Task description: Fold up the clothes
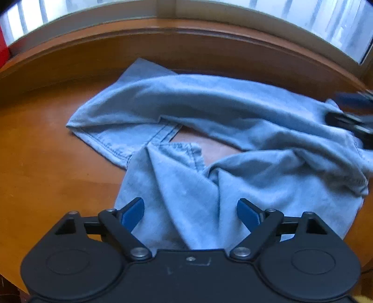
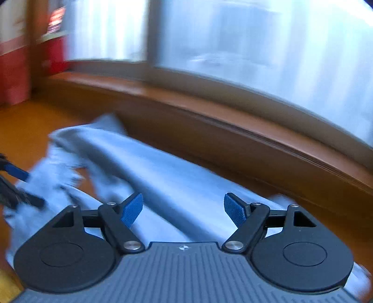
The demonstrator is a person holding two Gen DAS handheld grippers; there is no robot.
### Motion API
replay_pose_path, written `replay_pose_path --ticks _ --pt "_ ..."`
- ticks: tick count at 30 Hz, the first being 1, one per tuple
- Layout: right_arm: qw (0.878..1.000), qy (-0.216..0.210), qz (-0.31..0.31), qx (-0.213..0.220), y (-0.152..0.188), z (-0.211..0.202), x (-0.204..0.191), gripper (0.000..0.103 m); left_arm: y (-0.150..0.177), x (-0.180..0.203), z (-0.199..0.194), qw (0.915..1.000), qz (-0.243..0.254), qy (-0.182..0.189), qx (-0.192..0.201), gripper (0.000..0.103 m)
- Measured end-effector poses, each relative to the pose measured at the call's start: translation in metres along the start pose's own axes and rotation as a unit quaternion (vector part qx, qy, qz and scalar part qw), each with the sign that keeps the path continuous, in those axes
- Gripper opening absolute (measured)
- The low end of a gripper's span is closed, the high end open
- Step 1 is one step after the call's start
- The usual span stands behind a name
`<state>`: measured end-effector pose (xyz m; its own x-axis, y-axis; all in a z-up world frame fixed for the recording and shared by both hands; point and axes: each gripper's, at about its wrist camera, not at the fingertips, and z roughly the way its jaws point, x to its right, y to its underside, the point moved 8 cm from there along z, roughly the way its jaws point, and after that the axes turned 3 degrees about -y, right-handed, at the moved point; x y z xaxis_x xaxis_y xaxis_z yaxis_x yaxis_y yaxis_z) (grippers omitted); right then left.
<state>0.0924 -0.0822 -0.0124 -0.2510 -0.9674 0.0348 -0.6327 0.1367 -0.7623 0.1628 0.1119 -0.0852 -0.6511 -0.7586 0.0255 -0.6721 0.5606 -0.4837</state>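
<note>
Right now the light-blue denim garment is lying crumpled on the wooden counter, w/ one part stretching toward the window side and the rest bunching toward the camera. A red box is standing at the far left, well apart from it.

Going left to right: the left hand-held gripper is hovering over the near bunch w/ jaws standing wide apart, fabric showing between them but nothing pinched. The right hand-held gripper is likewise standing apart over the long smooth fold, not clamping anything; its view is blurry.

Risks, as a guess: both are empty, so a grab now could be catching several layers at once, since the near part is twisting into deep ridges, giving a lopsided fold. Pinching mid-panel, not at the hem, could be dragging the whole piece across the slick wood.

Look: soft, thin denim, pale wash, stitched hem visible at left, bare wood showing through a gap in the middle.
</note>
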Motion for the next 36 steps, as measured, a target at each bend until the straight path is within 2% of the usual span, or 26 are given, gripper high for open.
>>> replay_pose_path --ticks 4,7,9,10,11,13,17,22,25,27,30,31,33,34,36 --pt "0.996 -0.043 -0.077 -0.031 -0.020 0.077 -0.053 0.079 0.005 -0.009 0.003 0.9997 0.001 0.026 -0.005 0.089" --pt "0.989 -0.041 -0.130 -0.059 -0.025 0.120 -0.072 0.079 0.006 -0.006 0.008 0.9992 0.023 0.032 -0.002 0.093" --pt "0.986 -0.031 -0.146 -0.070 -0.026 0.140 -0.071 0.076 0.005 -0.004 0.014 0.9988 0.041 0.027 0.000 0.094" --pt "0.986 -0.028 -0.147 -0.075 -0.028 0.146 -0.070 0.062 0.005 -0.004 0.017 0.9986 0.049 0.022 0.001 0.096" --pt "0.987 -0.027 -0.140 -0.078 -0.031 0.145 -0.064 0.031 0.004 -0.004 0.020 0.9985 0.052 0.017 0.003 0.097" --pt "0.991 -0.023 -0.107 -0.078 -0.038 0.143 -0.053 0.006 0.001 -0.004 0.028 0.9981 0.060 0.001 0.009 0.103" --pt "0.997 0.017 -0.070 0.011 -0.085 0.093 -0.024 0.004 -0.013 -0.007 0.042 0.9962 0.074 -0.025 0.039 0.103" --pt "0.992 0.029 -0.025 0.121 -0.140 -0.017 0.007 0.004 -0.050 -0.029 0.056 0.9968 0.046 -0.035 0.055 0.102" --pt "0.986 0.008 -0.016 0.163 -0.137 -0.085 0.001 0.004 -0.071 -0.050 0.046 0.9964 0.009 -0.031 0.078 0.100" --pt "0.985 -0.022 -0.021 0.167 -0.118 -0.111 -0.019 0.004 -0.081 -0.065 0.034 0.9944 -0.013 -0.037 0.098 0.100" --pt "0.989 -0.072 -0.024 0.127 -0.071 -0.118 -0.050 0.006 -0.083 -0.085 0.018 0.9923 -0.030 -0.059 0.104 0.100" --pt "0.992 -0.087 -0.023 0.092 -0.049 -0.109 -0.059 0.010 -0.081 -0.089 0.014 0.9928 -0.029 -0.060 0.100 0.100" --pt "0.994 -0.109 -0.021 -0.007 0.001 -0.082 -0.073 0.026 -0.075 -0.091 0.008 0.9939 -0.020 -0.061 0.090 0.100" --pt "0.993 -0.101 -0.023 -0.056 0.026 -0.065 -0.077 0.039 -0.071 -0.089 0.005 0.9945 -0.012 -0.060 0.085 0.100" --pt "0.989 -0.071 -0.043 -0.122 0.065 -0.042 -0.081 0.041 -0.063 -0.078 0.000 0.9947 0.016 -0.064 0.078 0.100"
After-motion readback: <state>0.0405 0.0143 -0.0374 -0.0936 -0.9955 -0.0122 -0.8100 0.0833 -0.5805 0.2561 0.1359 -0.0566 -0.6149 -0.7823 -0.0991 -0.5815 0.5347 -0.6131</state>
